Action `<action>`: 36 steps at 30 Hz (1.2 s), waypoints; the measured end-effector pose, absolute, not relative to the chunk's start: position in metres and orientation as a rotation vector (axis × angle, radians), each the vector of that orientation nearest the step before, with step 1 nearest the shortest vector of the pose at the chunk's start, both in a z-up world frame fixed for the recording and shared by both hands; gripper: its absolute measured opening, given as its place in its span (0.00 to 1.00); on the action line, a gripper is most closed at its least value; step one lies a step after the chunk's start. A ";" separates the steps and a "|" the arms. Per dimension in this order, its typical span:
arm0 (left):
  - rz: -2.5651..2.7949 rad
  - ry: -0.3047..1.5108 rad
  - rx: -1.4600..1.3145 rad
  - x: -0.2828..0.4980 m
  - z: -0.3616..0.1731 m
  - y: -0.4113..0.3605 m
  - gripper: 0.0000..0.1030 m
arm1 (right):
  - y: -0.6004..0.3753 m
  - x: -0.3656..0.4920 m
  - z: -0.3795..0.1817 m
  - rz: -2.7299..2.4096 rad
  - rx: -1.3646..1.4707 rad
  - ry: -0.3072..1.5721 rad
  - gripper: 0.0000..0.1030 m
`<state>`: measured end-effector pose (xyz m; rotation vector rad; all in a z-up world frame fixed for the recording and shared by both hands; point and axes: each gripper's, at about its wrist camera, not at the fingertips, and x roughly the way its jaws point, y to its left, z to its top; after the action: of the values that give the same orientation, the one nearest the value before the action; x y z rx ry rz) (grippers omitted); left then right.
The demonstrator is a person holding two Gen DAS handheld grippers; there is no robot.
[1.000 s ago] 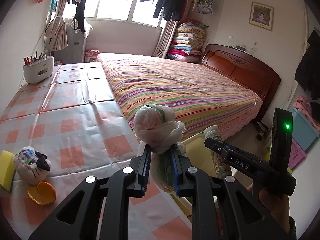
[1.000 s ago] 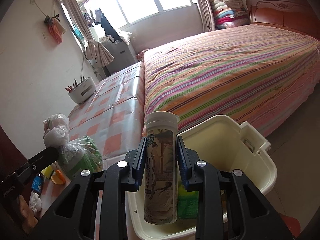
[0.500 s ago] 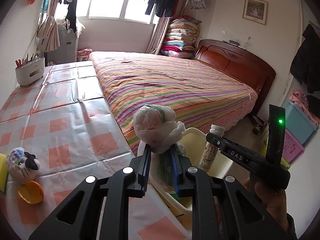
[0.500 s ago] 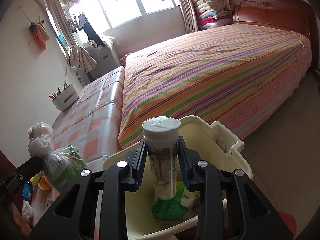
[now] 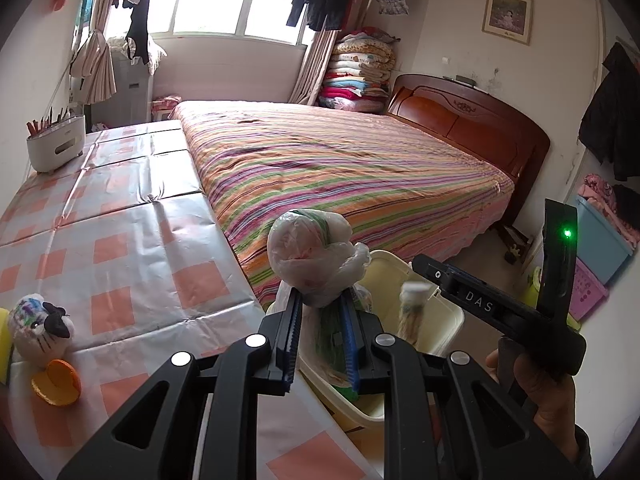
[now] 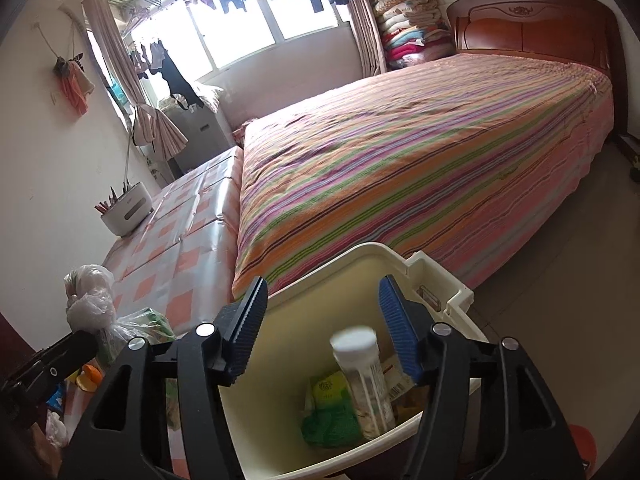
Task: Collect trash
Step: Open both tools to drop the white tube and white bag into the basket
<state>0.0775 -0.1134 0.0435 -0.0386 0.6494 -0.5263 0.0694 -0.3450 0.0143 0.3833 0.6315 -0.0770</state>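
**Bottle dropped in the bin, tied bag next**

Left wrist view: your left tongs [image 5: 320, 332] are pinching a knotted plastic bag [image 5: 310, 258], clear film over green and pink contents, its knot bulging above the blue pads. The bag hangs over the near rim of the cream bin [image 5: 444, 322], which stands on the floor between the desk [image 5: 132, 248] and the striped bed [image 5: 344, 176]. To the right, your right hand [image 5: 540, 384] holds the other tool above the bin, and a blurred white-capped bottle [image 5: 412, 308] shows just below it. On the desk, at the left, sit a small plush cat [image 5: 38, 326] and a piece of orange peel [image 5: 56, 380], well apart from the bin.

Right wrist view: your right tongs [image 6: 320, 328] have just been opening and now stand spread, with nothing between the pads. Below them the bottle [image 6: 362, 376], white cap and clear printed body, is inside the bin [image 6: 320, 276], leaning on a green wrapper [image 6: 328, 408] and other packets. The bag [image 6: 90, 300] shows at the left edge.

By my reading, the bottle is done. The bag is not yet released, and the peel on the desk may be left to collect.
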 end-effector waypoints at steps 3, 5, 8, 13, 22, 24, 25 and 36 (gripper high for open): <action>-0.525 0.652 -0.034 0.077 0.042 -0.116 0.18 | -0.348 0.067 0.016 -0.078 0.396 0.622 0.57; -0.525 0.657 -0.036 0.078 0.041 -0.118 0.18 | -0.351 0.065 0.017 -0.082 0.411 0.613 0.57; -0.535 0.665 -0.047 0.079 0.042 -0.121 0.18 | -0.359 0.060 0.023 -0.101 0.435 0.577 0.59; -0.552 0.660 -0.052 0.079 0.044 -0.131 0.18 | -0.379 0.045 0.034 -0.139 0.504 0.497 0.61; -0.580 0.681 -0.037 0.082 0.039 -0.154 0.18 | -0.403 0.029 0.033 -0.173 0.592 0.450 0.63; -0.584 0.690 -0.029 0.083 0.036 -0.159 0.19 | -0.403 0.028 0.033 -0.174 0.599 0.446 0.63; -0.588 0.695 -0.025 0.084 0.034 -0.162 0.20 | -0.400 0.030 0.033 -0.173 0.600 0.445 0.63; -0.603 0.704 0.023 0.080 0.033 -0.180 0.22 | -0.398 0.028 0.031 -0.165 0.608 0.439 0.63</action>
<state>0.0801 -0.1801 0.0328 0.0233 0.7035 -0.6034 0.0277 -0.3982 0.0307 0.6080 0.4388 -0.1646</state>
